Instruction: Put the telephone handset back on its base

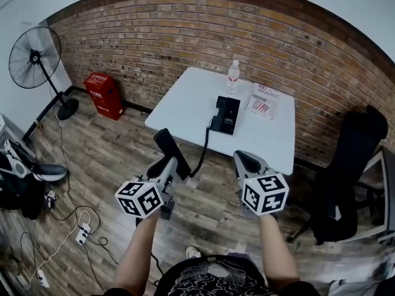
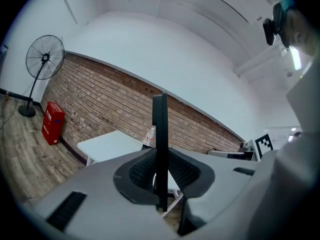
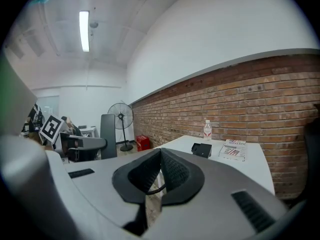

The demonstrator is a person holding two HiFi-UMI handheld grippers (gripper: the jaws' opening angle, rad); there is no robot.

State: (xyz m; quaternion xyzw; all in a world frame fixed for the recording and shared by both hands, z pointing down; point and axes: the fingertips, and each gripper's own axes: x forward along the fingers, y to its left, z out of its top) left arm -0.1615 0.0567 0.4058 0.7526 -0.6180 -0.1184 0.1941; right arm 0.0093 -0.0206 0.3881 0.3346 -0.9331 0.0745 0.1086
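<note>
Left gripper [image 1: 168,167]: jaws clamped on the telephone handset [image 1: 172,153]. In the left gripper view the handset shows edge-on as a thin black bar pinched between the pads.
Handset's place: up in the air over the wooden floor [image 1: 111,153], short of the table's near edge and well apart from its base.
Right gripper [image 1: 248,160]: jaws pressed together with nothing gripped (only a strip of floor shows through the slit below their tips). It hangs roughly level with the left gripper, off to its right.
Telephone base [image 1: 225,115]: black, lying flat near the middle of the white table [image 1: 185,103], with no handset on it.
Cord [image 1: 204,145]: black, running from the base over the near table edge and down toward the handset.
Water bottle [image 1: 233,76]: upright by the table's far edge, just beyond the base.
Booklet [image 1: 263,100]: red-and-white print, lying flat just right of the base.
Brick wall [image 1: 185,36]: runs behind the table.
Standing fan [image 1: 36,57]: off to the left, against the wall.
Red box [image 1: 103,94]: on the floor by the wall, between the fan and the table.
Office chair [image 1: 349,177]: black, just right of the table.
Power strip [image 1: 82,233]: on the floor at the left, with cables trailing from it.
</note>
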